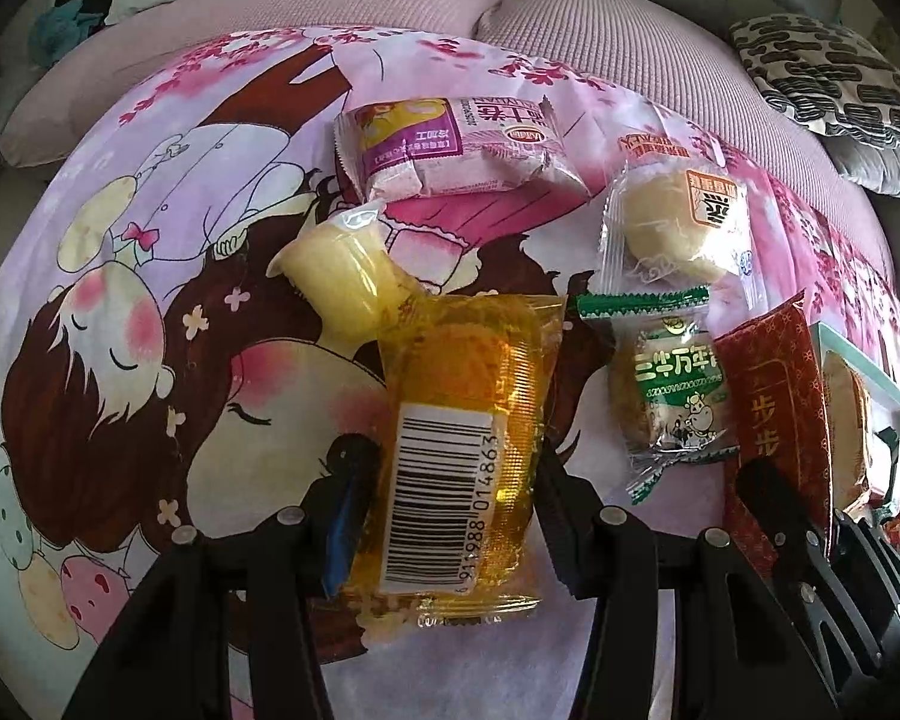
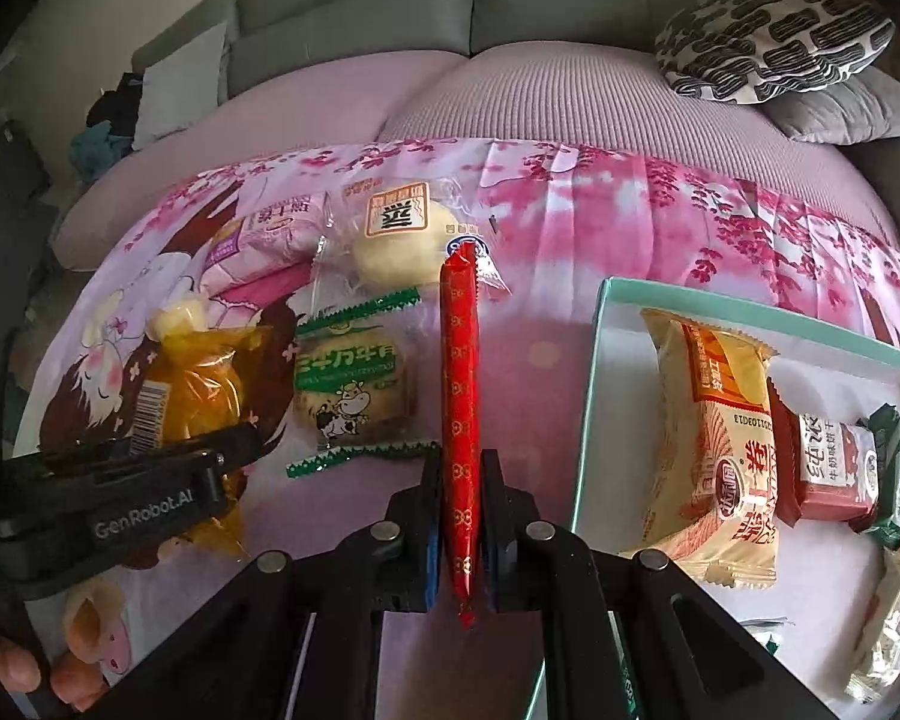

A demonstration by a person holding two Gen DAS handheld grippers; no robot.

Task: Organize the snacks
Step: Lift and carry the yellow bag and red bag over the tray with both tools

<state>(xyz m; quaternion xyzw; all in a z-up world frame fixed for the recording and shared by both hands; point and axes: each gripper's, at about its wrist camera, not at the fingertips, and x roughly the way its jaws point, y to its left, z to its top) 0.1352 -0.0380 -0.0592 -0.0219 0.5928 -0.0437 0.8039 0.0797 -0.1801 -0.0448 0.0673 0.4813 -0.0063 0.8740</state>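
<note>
Right wrist view, right gripper (image 2: 461,495) clamping red packet (image 2: 460,396), left gripper (image 1: 450,480) gripping barcoded yellow packet (image 1: 459,420)

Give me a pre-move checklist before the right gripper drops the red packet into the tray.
1. Right gripper clamped on the red packet: ok.
2. Packet over the teal tray: not ok, it is left of the tray's rim.
3. Bare tray floor near the rim, left of the cream-and-red packet: ok.
4. Left gripper away from the tray: ok, it straddles the amber packet.
5. Left gripper's grip firm: cannot tell.
</note>
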